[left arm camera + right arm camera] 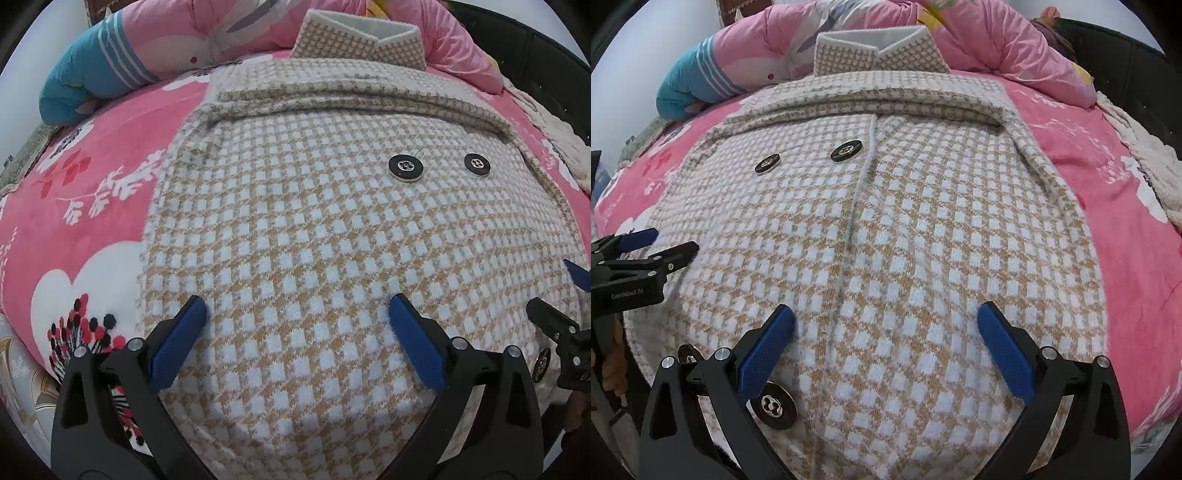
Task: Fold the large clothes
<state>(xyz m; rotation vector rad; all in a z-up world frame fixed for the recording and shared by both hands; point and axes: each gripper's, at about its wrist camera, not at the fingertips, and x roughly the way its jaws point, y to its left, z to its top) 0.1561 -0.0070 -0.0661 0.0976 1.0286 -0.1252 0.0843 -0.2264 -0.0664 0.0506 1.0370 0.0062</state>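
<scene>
The left gripper (pixel 297 308) points forward with its jaws spread wide, the blue pads (pixel 177 343) angled outward and nothing between them. The right gripper (pixel 886 314) is posed the same way, jaws wide apart, blue pads (pixel 1006 350) empty. The two sit side by side, each showing at the edge of the other's view.
</scene>
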